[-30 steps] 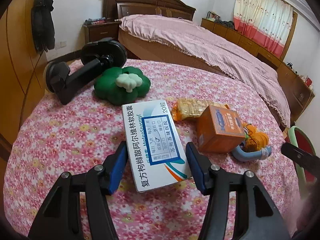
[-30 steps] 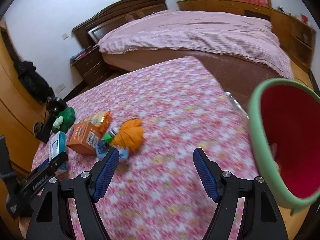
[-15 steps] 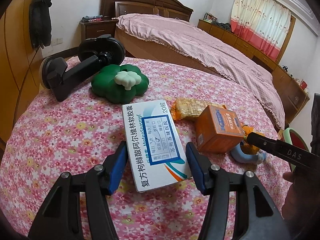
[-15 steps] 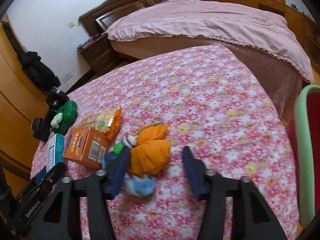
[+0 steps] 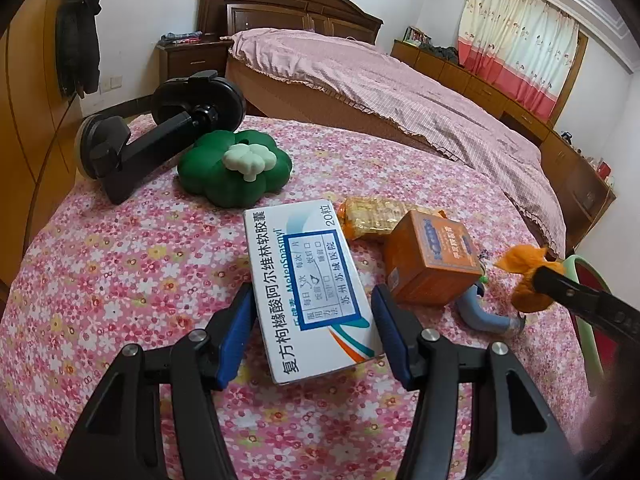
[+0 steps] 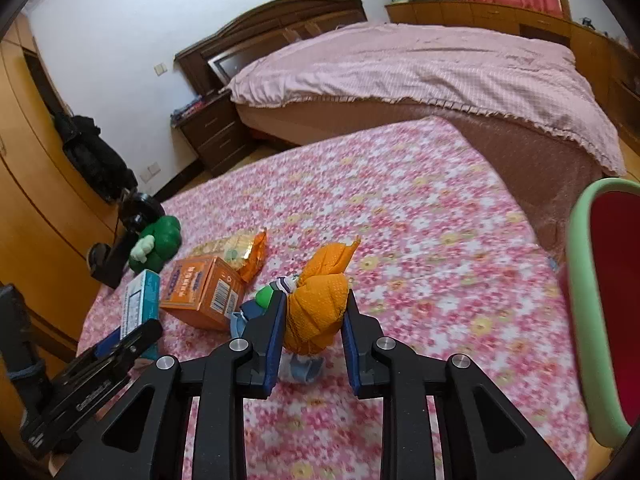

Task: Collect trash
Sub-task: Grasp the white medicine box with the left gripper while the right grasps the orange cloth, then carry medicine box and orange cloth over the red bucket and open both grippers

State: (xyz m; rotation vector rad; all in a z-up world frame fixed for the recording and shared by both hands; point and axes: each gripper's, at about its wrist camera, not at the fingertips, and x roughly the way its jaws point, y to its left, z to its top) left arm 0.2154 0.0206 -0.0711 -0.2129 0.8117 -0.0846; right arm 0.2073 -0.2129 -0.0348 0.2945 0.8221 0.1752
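My left gripper (image 5: 314,330) has its jaws on both sides of a white and blue medicine box (image 5: 308,288) lying on the flowered table; the pads touch its edges. My right gripper (image 6: 314,330) is shut on a crumpled orange wrapper (image 6: 320,304), also seen in the left wrist view (image 5: 528,280). An orange carton (image 5: 430,262) and a yellow snack packet (image 5: 372,220) lie between them. A blue-grey curved piece (image 5: 486,320) lies under the orange wrapper.
A green clover cushion (image 5: 234,166) and a black suction mount (image 5: 160,128) sit at the table's far left. A red bin with a green rim (image 6: 608,304) stands off the table's right edge. A bed (image 6: 420,72) lies behind.
My right gripper moved left from the bin to the orange wrapper and shut on it. My left gripper stayed around the medicine box.
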